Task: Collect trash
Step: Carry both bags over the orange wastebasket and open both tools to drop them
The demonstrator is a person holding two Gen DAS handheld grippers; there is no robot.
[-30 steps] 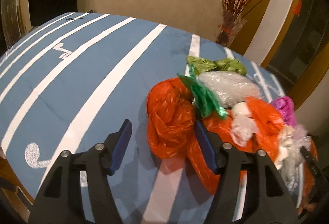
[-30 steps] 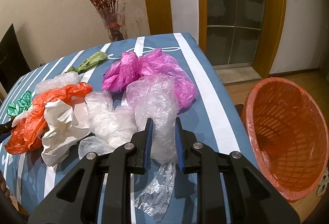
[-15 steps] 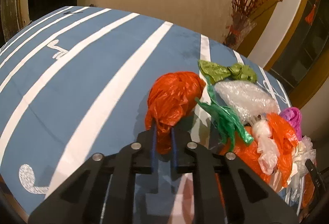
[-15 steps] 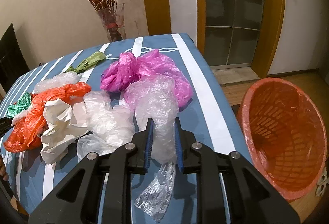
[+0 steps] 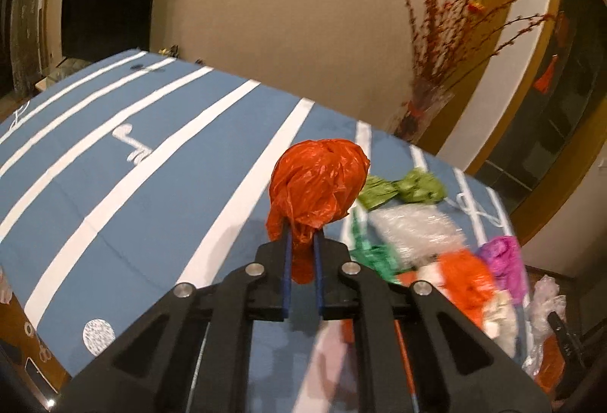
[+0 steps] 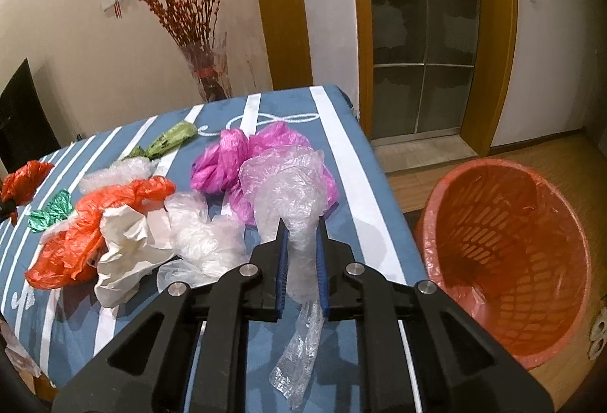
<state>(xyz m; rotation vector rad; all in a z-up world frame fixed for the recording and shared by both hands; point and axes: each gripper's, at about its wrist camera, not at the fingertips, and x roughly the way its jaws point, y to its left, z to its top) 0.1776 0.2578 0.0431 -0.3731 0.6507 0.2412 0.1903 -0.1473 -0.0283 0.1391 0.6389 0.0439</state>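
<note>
My left gripper [image 5: 302, 242] is shut on a crumpled orange plastic bag [image 5: 318, 185] and holds it above the blue striped table [image 5: 151, 166]; that bag also shows at the far left of the right wrist view [image 6: 24, 181]. My right gripper [image 6: 301, 227] is shut on a clear plastic bag [image 6: 288, 193], whose tail hangs below the fingers. An orange trash basket [image 6: 508, 261] lined with orange plastic stands on the floor to the right of the table.
On the table lie a pink bag [image 6: 235, 162], another orange bag [image 6: 95, 219], white crumpled paper [image 6: 125, 249], a clear bag [image 6: 205, 234], a dark green bag [image 6: 51, 212], a light green bag [image 6: 170, 139] and bubble wrap [image 6: 117, 172]. A vase of red branches [image 6: 208, 79] stands behind the table.
My left gripper closed on the orange bag and lifted it off the table. My right gripper keeps its hold on the clear bag and has risen slightly.
</note>
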